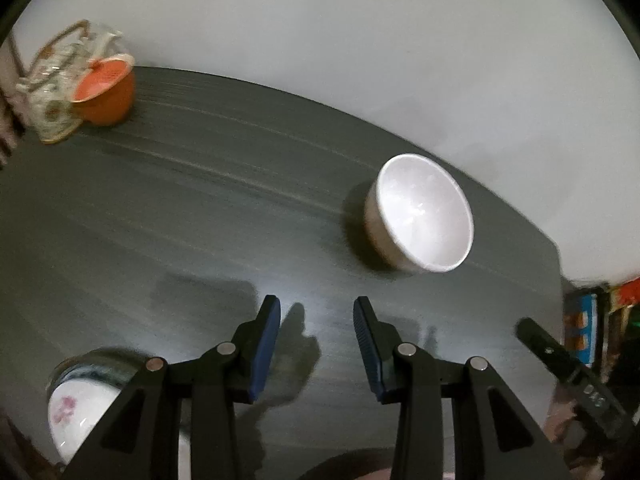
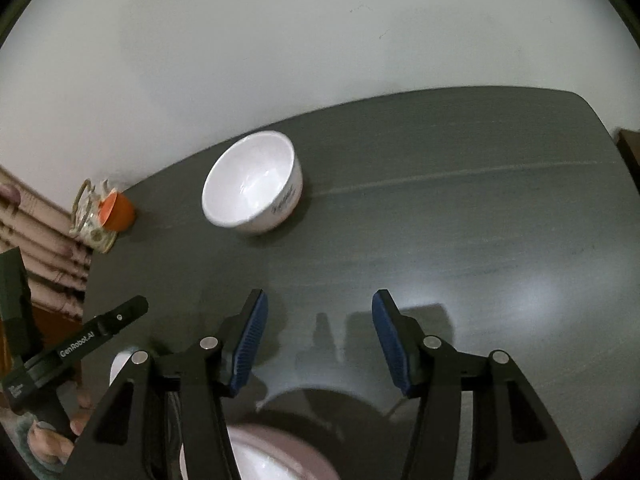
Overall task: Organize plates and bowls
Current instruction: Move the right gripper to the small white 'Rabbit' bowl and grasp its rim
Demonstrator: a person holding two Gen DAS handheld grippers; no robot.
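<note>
A dark grey table (image 2: 460, 232) set against a pale wall (image 2: 280, 48) carries everything here. The biggest vessel in plain sight is a white bowl (image 2: 250, 182), upright and holding nothing, with dark lettering on its outer wall; it stands toward the table's far edge, ahead of both tools. Under the right gripper (image 2: 318, 340), at the near edge, lies the pale rim of a plate (image 2: 280, 456), mostly hidden. By the left gripper (image 1: 317, 346) sits a flowered bowl (image 1: 74, 412) with pink blossoms inside, half covered by the tool. At the far corner an orange cup (image 1: 106, 94) leans against a patterned teapot (image 1: 54, 84), both blurred. Both grippers hover over bare tabletop, their blue-padded fingers spread apart and gripping nothing.
</note>
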